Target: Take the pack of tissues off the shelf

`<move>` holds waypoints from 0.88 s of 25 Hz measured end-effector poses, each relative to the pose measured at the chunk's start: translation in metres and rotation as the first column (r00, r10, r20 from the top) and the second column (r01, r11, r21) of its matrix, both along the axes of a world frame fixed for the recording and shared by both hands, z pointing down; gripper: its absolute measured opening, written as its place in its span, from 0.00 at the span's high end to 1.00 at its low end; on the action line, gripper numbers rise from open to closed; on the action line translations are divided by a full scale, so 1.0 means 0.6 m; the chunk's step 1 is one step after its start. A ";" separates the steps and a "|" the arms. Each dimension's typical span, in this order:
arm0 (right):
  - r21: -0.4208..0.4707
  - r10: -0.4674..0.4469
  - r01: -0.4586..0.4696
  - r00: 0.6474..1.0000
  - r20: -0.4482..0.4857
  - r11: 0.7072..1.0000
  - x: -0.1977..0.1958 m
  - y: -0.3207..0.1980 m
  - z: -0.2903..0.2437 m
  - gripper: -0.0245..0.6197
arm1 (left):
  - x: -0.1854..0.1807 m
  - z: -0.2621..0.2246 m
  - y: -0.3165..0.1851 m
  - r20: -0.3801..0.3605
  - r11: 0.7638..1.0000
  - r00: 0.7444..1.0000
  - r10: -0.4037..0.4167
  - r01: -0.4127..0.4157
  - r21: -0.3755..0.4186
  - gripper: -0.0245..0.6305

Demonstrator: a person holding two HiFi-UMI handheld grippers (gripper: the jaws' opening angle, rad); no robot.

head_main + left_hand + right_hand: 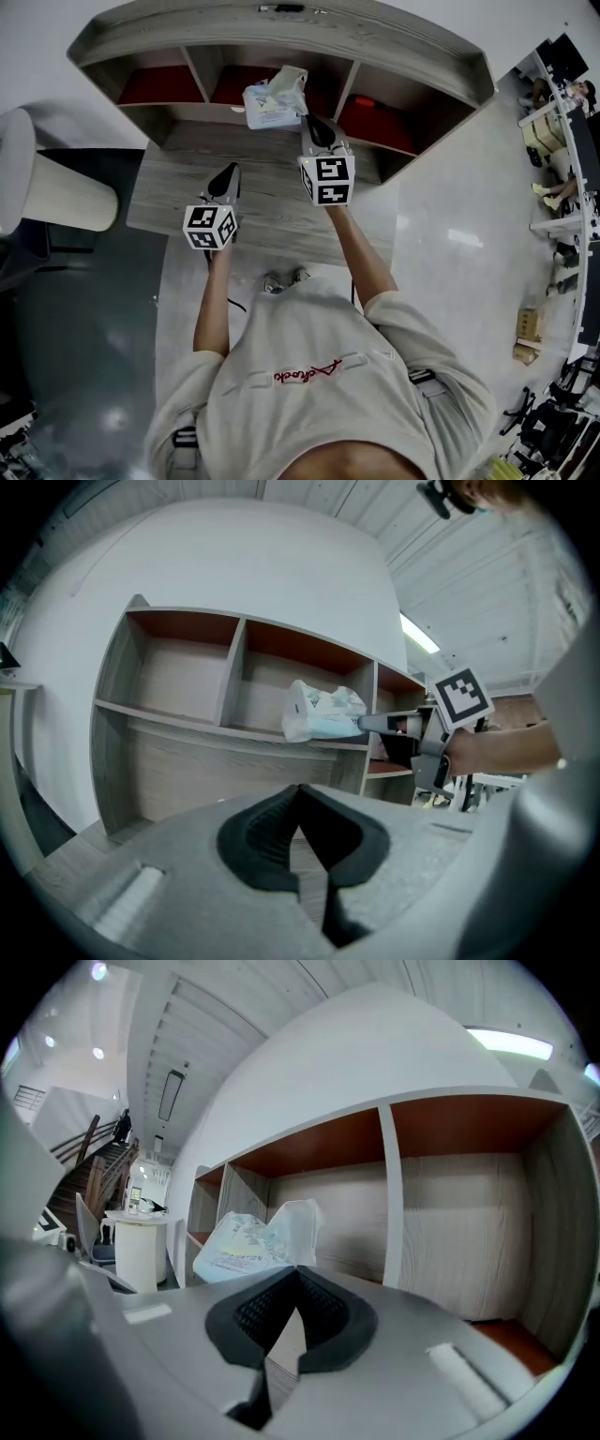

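The pack of tissues point(270, 101), white and pale blue in crinkled plastic, hangs at the front edge of the shelf's point(281, 37) middle compartment. My right gripper point(309, 122) is shut on the pack's right end. In the right gripper view the pack point(248, 1241) sticks up just past the closed right gripper point(298, 1269). From the left gripper view the pack point(323, 712) shows at the tip of the right gripper point(370, 724). My left gripper point(229, 172) is lower left over the wooden ledge, shut and empty, pads point(272, 836) meeting.
The shelf point(234, 733) has three compartments with red backs; the left and right ones look bare. A grey wooden ledge point(262, 211) juts out below it. A white round stand point(56, 192) is at the left. Desks and chairs point(562, 141) line the far right.
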State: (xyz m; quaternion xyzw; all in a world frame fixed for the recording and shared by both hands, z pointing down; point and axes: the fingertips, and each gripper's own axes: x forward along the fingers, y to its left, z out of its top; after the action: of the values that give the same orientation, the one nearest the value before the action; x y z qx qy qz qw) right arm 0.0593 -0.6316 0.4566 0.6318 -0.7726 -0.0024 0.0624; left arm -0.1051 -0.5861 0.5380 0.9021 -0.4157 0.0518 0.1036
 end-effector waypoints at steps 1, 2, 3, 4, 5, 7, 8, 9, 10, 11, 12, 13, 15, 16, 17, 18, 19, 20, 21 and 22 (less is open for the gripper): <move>0.002 -0.003 0.003 1.000 0.005 1.000 0.003 0.008 0.000 0.95 | 0.005 -0.003 0.002 0.002 1.000 1.000 0.003 -0.003 0.005 0.96; 0.003 -0.006 0.006 1.000 0.009 1.000 0.006 0.016 0.000 0.95 | 0.010 -0.006 0.005 0.003 1.000 1.000 0.005 -0.005 0.008 0.96; 0.004 -0.011 0.011 1.000 0.014 1.000 0.009 0.025 0.001 0.95 | 0.015 -0.007 0.007 0.004 1.000 1.000 0.006 -0.006 0.011 0.96; 0.006 -0.017 0.017 1.000 0.019 1.000 0.010 0.034 0.002 0.95 | 0.020 -0.009 0.010 0.005 1.000 1.000 0.007 -0.007 0.013 0.96; 0.009 -0.023 0.023 0.999 0.024 1.000 0.011 0.041 0.002 0.95 | 0.024 -0.011 0.012 0.006 1.000 1.000 0.006 -0.006 0.015 0.96; 0.016 -0.039 0.038 0.999 0.027 0.999 0.009 0.056 0.002 0.95 | 0.028 -0.016 0.017 0.009 1.000 1.000 0.001 -0.001 0.019 0.96; 0.019 -0.047 0.046 0.999 0.028 0.999 0.009 0.064 0.001 0.95 | 0.030 -0.018 0.021 0.011 1.000 1.000 -0.001 0.001 0.021 0.96; 0.021 -0.054 0.053 0.998 0.029 0.998 0.008 0.073 0.001 0.95 | 0.032 -0.021 0.026 0.013 1.000 1.000 -0.004 0.004 0.022 0.96; 0.024 -0.062 0.061 0.998 0.029 0.998 0.009 0.082 0.001 0.95 | 0.035 -0.023 0.032 0.014 1.000 1.000 -0.007 0.007 0.023 0.96; 0.025 -0.070 0.069 0.997 0.029 0.997 0.010 0.090 0.002 0.95 | 0.037 -0.024 0.037 0.015 1.000 1.000 -0.012 0.011 0.023 0.96; 0.026 -0.079 0.079 0.996 0.030 0.997 0.011 0.098 0.003 0.95 | 0.040 -0.025 0.041 0.015 1.000 1.000 -0.017 0.017 0.023 0.96; 0.026 -0.089 0.088 0.996 0.032 0.996 0.013 0.106 0.005 0.95 | 0.043 -0.025 0.046 0.016 0.999 1.000 -0.024 0.024 0.023 0.96; 0.023 -0.107 0.106 0.994 0.035 0.994 0.016 0.119 0.011 0.95 | 0.045 -0.024 0.054 0.017 0.999 0.999 -0.041 0.040 0.021 0.96; 0.021 -0.115 0.115 0.993 0.035 0.993 0.017 0.125 0.015 0.95 | 0.045 -0.023 0.057 0.019 0.999 0.999 -0.050 0.049 0.020 0.96; 0.017 -0.124 0.124 0.992 0.036 0.992 0.019 0.130 0.019 0.95 | 0.045 -0.022 0.062 0.021 0.998 0.998 -0.060 0.059 0.019 0.96; 0.014 -0.134 0.134 0.990 0.037 0.991 0.020 0.135 0.023 0.95 | 0.045 -0.021 0.066 0.023 0.997 0.997 -0.069 0.068 0.018 0.96; 0.013 -0.143 0.143 0.989 0.038 0.990 0.021 0.140 0.028 0.95 | 0.046 -0.020 0.072 0.025 0.997 0.997 -0.077 0.077 0.016 0.96; 0.012 -0.151 0.151 0.988 0.038 0.988 0.023 0.145 0.032 0.95 | 0.047 -0.018 0.077 0.026 0.996 0.996 -0.084 0.084 0.016 0.96; 0.013 -0.157 0.157 0.987 0.039 0.988 0.025 0.149 0.036 0.95 | 0.048 -0.018 0.083 0.028 0.996 0.996 -0.090 0.089 0.017 0.96; 0.012 -0.161 0.160 0.986 0.040 0.987 0.027 0.153 0.040 0.95 | 0.049 -0.017 0.088 0.029 0.995 0.995 -0.094 0.094 0.018 0.96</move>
State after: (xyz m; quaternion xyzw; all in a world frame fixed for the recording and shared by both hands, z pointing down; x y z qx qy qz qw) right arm 0.0754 -0.5396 0.4804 0.5676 -0.8221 0.0019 0.0434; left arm -0.0755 -0.5331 0.5277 0.8815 -0.4596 0.0569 0.0923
